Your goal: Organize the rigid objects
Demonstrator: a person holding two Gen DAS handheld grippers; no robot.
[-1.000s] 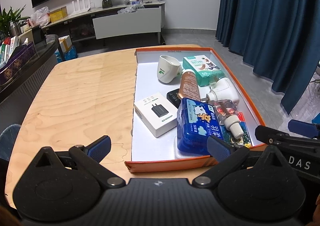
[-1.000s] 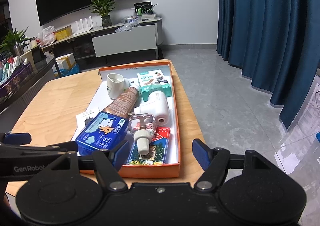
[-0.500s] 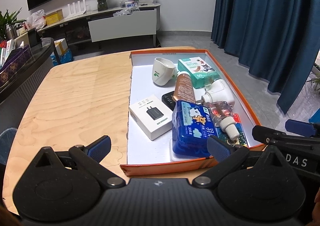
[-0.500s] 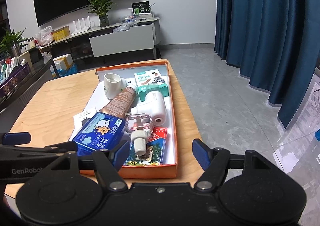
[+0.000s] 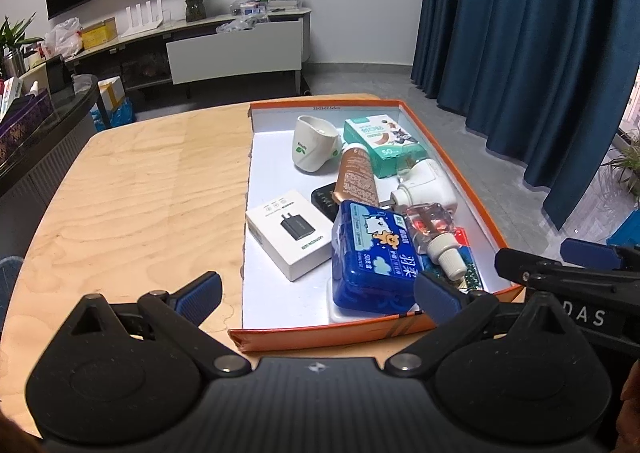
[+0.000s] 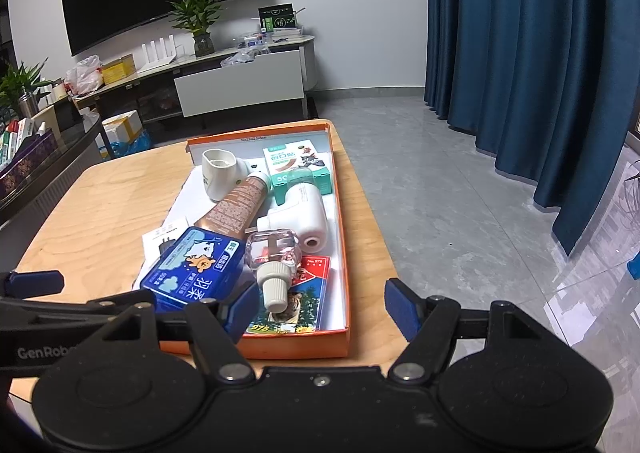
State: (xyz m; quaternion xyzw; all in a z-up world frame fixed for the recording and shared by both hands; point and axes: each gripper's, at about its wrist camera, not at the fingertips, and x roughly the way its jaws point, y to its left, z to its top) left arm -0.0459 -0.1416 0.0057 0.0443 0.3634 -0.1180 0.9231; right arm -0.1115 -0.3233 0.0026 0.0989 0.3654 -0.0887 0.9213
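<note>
An orange tray on the wooden table holds a blue tissue box, a white charger box, a white cup, a brown tube, a teal box, a white plug-in device, a clear refill bottle and a card pack. My left gripper is open and empty before the tray's near edge. My right gripper is open and empty over the tray's near right corner.
The wooden table stretches left of the tray. A dark counter with boxes stands at the far left. A TV console and blue curtains are beyond. The table's right edge drops to grey floor.
Both grippers have drawn back and risen slightly, so the tray sits a little farther off and more to the left in both views. Both grippers stay open.
</note>
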